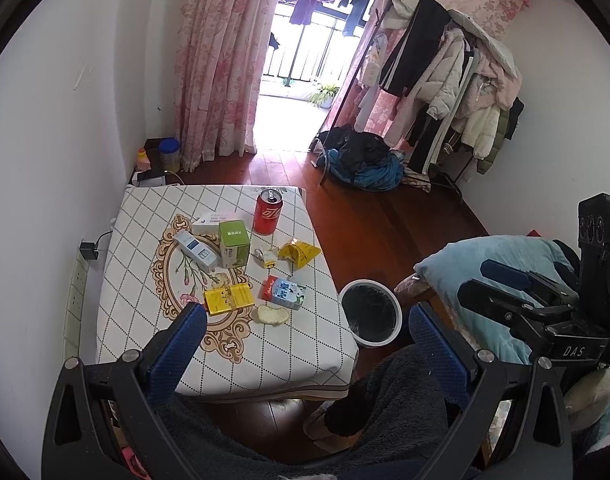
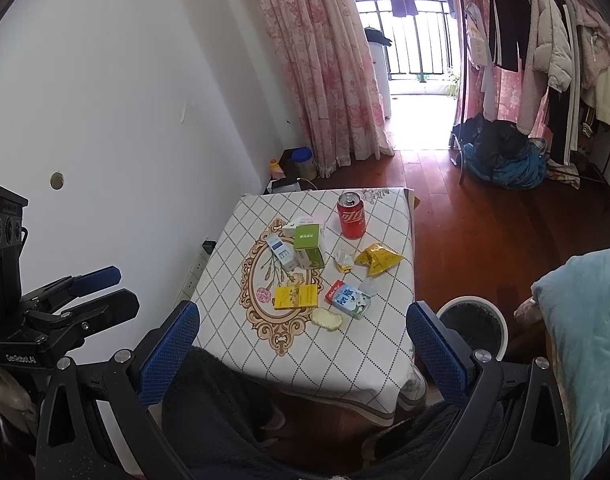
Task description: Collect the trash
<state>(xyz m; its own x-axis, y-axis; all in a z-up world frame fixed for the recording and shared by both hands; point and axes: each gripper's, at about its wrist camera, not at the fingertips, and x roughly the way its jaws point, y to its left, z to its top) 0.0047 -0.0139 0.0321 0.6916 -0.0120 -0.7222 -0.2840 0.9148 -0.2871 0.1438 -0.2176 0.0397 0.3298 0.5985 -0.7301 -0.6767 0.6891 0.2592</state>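
A small table point(image 1: 289, 344) point(image 2: 369, 352) with a checked cloth carries the trash: a red can point(image 1: 268, 212) point(image 2: 351, 216), a green box point(image 1: 233, 243) point(image 2: 308, 247), a white-blue box point(image 1: 195, 250) point(image 2: 281, 252), a yellow box point(image 1: 228, 299) point(image 2: 296, 297), a milk carton point(image 1: 283, 293) point(image 2: 348, 300), a yellow wrapper point(image 1: 299, 253) point(image 2: 377, 258), a crumpled scrap point(image 1: 265, 257) point(image 2: 344, 260) and a bread piece point(image 1: 269, 314) point(image 2: 325, 318). A white bin point(image 1: 371, 313) point(image 2: 473, 326) stands on the floor to the table's right. My left gripper point(image 1: 309, 328) and right gripper point(image 2: 303, 328) both hang open, empty, short of the table.
A person's lap in dark fleece fills the bottom of both views. A blue pillow point(image 1: 501, 276) point(image 2: 585, 320) lies to the right of the bin. A clothes rack point(image 1: 445, 92) and a clothes pile point(image 1: 365, 160) stand farther off. A power strip point(image 1: 75, 292) lies left of the table.
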